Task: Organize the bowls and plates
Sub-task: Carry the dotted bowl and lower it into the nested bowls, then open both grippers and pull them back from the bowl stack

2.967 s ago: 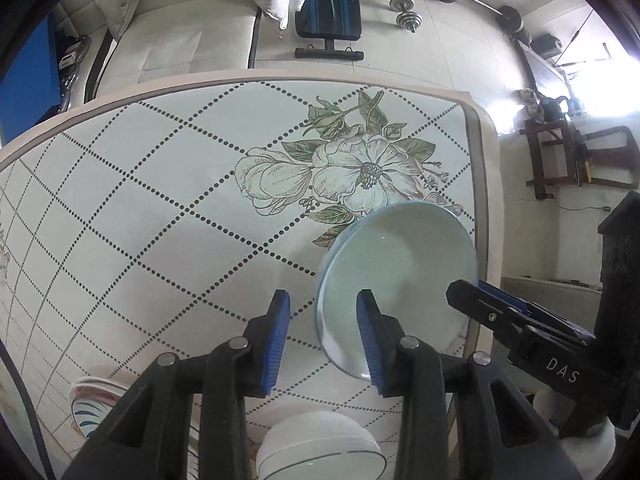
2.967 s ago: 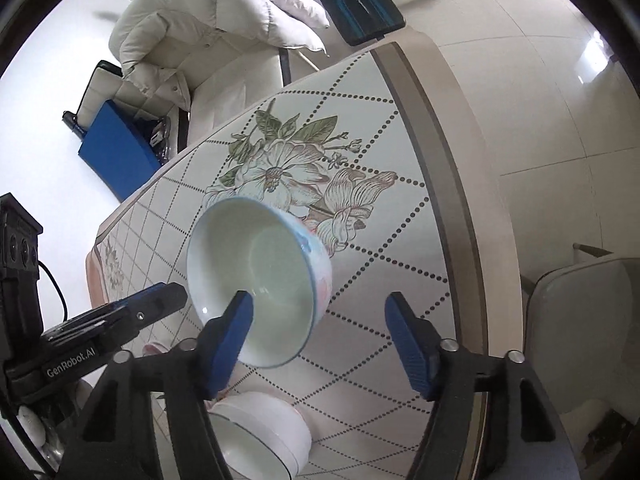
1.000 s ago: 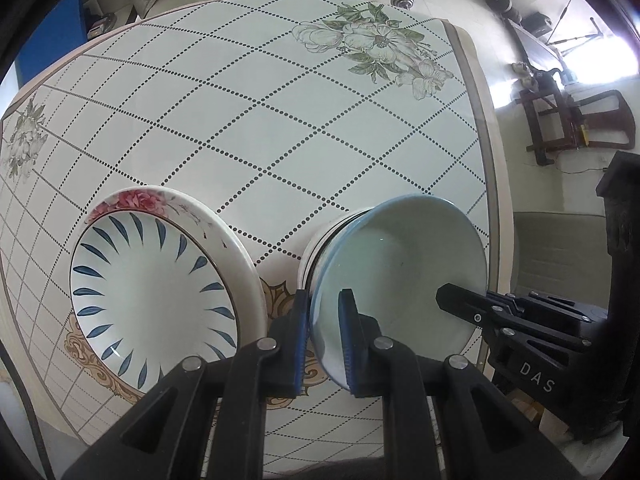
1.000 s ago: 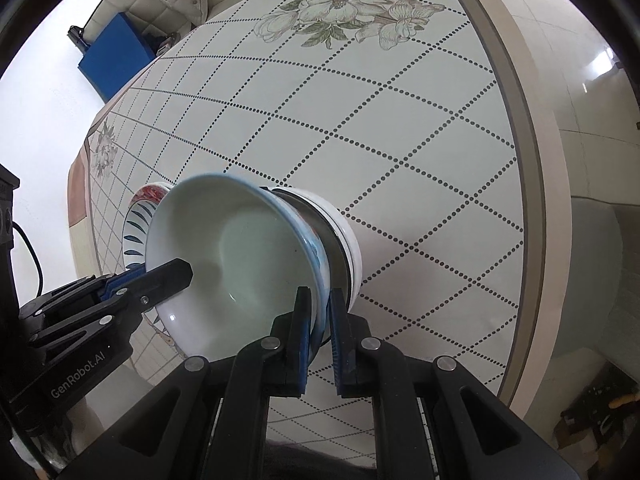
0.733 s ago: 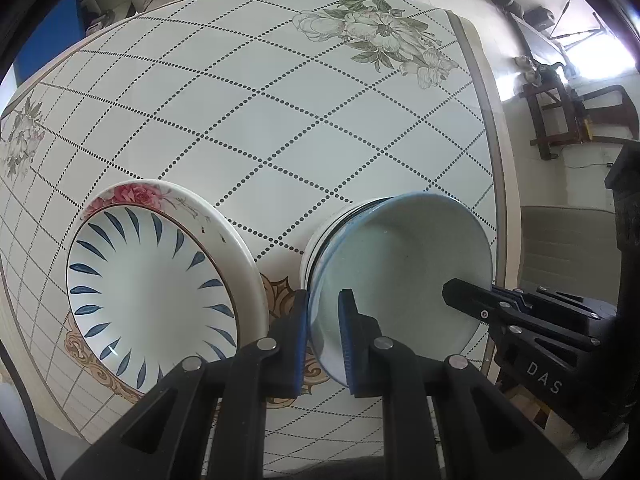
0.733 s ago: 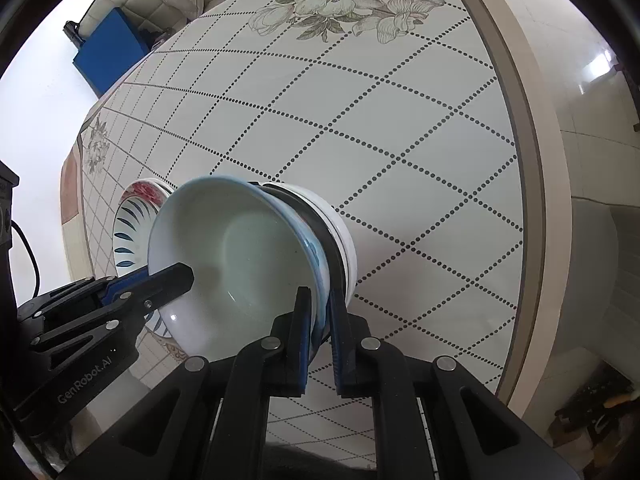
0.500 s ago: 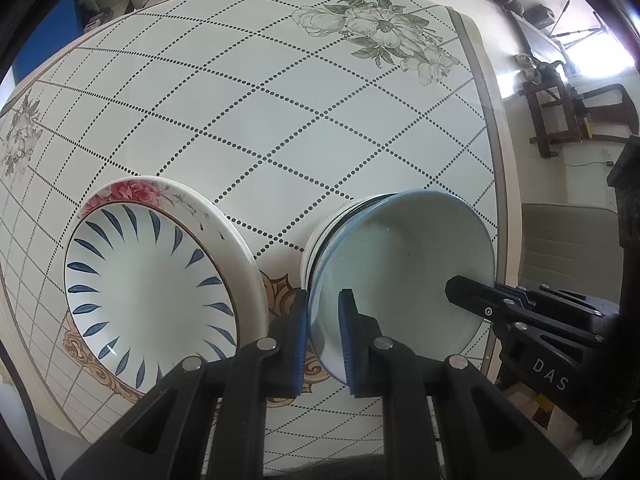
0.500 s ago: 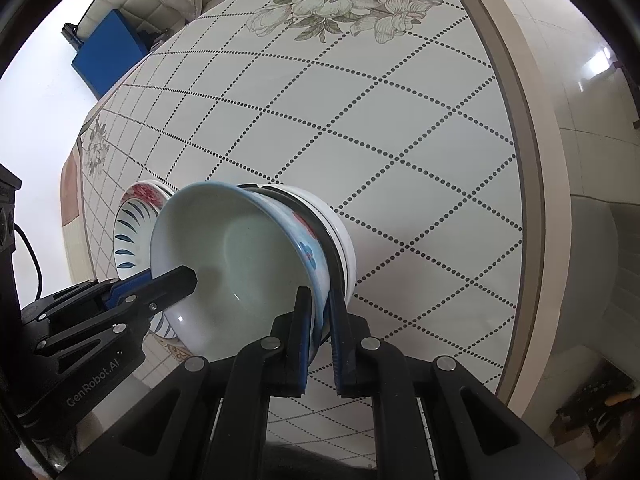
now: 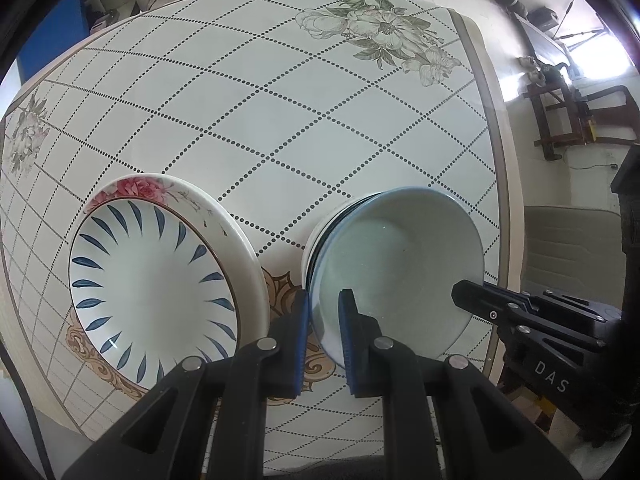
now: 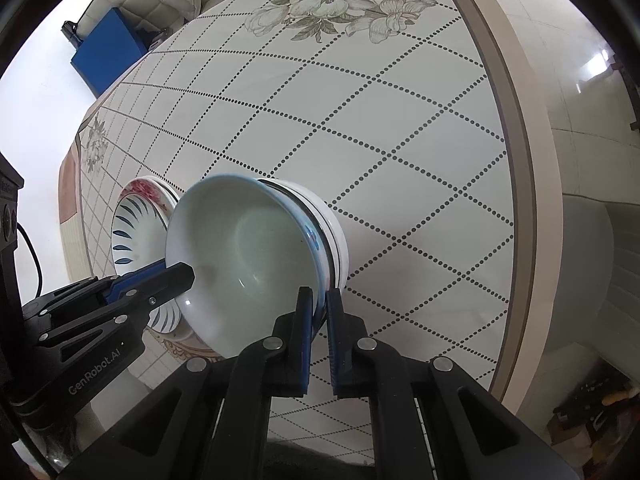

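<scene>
Both grippers clamp the same pale bowl (image 9: 394, 264), one at each side of its rim. It is glossy white-green inside with a blue-tinted lip and some blue and red pattern on its outer wall. The left gripper (image 9: 324, 320) has its blue fingers (image 9: 301, 332) nearly closed on the near rim; the right gripper (image 10: 319, 310) pinches the opposite edge just as narrowly. The bowl sits tilted, nested in a white bowl (image 10: 334, 236) with a dark band, which stands on the desk (image 9: 280, 112). Just beside it lies a plate (image 9: 156, 276) with blue petal strokes, on a rose-edged plate (image 9: 138, 189).
</scene>
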{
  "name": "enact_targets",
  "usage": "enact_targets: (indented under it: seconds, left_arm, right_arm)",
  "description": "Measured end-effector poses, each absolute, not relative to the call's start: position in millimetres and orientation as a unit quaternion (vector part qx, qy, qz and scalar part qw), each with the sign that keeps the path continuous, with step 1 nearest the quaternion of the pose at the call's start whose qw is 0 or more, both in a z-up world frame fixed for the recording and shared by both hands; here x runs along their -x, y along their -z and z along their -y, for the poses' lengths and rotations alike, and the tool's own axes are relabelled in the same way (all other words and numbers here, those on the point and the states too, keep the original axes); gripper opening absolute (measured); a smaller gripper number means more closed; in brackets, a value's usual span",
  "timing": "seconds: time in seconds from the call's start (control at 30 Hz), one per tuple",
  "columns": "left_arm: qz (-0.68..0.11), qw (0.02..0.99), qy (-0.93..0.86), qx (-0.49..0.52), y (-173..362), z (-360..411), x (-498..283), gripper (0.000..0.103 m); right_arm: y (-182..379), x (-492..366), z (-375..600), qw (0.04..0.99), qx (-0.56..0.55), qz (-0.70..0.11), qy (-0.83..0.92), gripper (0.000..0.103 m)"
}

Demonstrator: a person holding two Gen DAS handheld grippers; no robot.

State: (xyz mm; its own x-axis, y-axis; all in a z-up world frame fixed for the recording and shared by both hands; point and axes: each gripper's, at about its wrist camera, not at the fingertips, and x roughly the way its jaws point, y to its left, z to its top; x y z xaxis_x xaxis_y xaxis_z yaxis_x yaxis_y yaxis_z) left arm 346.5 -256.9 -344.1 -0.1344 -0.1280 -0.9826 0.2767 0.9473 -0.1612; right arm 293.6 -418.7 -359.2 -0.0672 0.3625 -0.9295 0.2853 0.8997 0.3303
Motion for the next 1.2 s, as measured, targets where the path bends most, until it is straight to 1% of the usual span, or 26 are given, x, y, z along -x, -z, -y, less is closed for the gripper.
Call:
enact_targets:
  seconds: [0.4, 0.57, 0.7, 0.73, 0.77, 0.8, 0.83, 0.87, 0.9, 0.93, 0.97, 1.2]
  left_arm:
    - [-0.724, 0.672, 0.139, -0.063, 335, 258, -342, 0.013]
    - [-0.694, 0.704, 0.126, -0.083, 312, 254, -336, 0.014]
    - [-0.663, 0.734, 0.122, -0.087, 289, 250, -327, 0.02]
    - [-0.655, 0.741, 0.121, -0.089, 283, 249, -324, 0.023]
    - [-0.648, 0.746, 0.119, -0.09, 279, 248, -322, 0.032]
    - [-0.642, 0.752, 0.12, -0.089, 274, 247, -320, 0.039]
    - [-0.637, 0.756, 0.119, -0.089, 270, 246, -318, 0.045]
    - [-0.631, 0.761, 0.119, -0.086, 265, 244, -315, 0.062]
    - [-0.625, 0.767, 0.119, -0.086, 260, 243, -313, 0.079]
    - [-0.616, 0.774, 0.119, -0.086, 255, 242, -311, 0.084]
    - [-0.609, 0.78, 0.118, -0.087, 250, 241, -309, 0.086]
    - [-0.57, 0.809, 0.119, -0.079, 211, 230, -287, 0.088]
  right_arm:
    - [360, -292, 421, 0.649, -0.225, -0.726, -0.028, 0.008]
    - [339, -290, 422, 0.676, -0.207, -0.707, -0.015, 0.008]
    - [316, -284, 419, 0.7, -0.18, -0.691, -0.006, 0.008]
    - [310, -282, 418, 0.705, -0.174, -0.688, -0.005, 0.011]
    - [304, -279, 417, 0.71, -0.166, -0.684, -0.002, 0.017]
    - [298, -276, 419, 0.715, -0.161, -0.68, 0.002, 0.041]
    - [293, -272, 420, 0.721, -0.159, -0.675, 0.005, 0.081]
    - [287, -268, 420, 0.727, -0.161, -0.667, 0.005, 0.097]
    - [281, -264, 422, 0.734, -0.16, -0.66, 0.006, 0.103]
    - [275, -260, 422, 0.739, -0.157, -0.655, 0.011, 0.103]
    - [270, -256, 424, 0.743, -0.153, -0.651, 0.018, 0.103]
    - [222, -233, 425, 0.778, -0.127, -0.613, 0.052, 0.103]
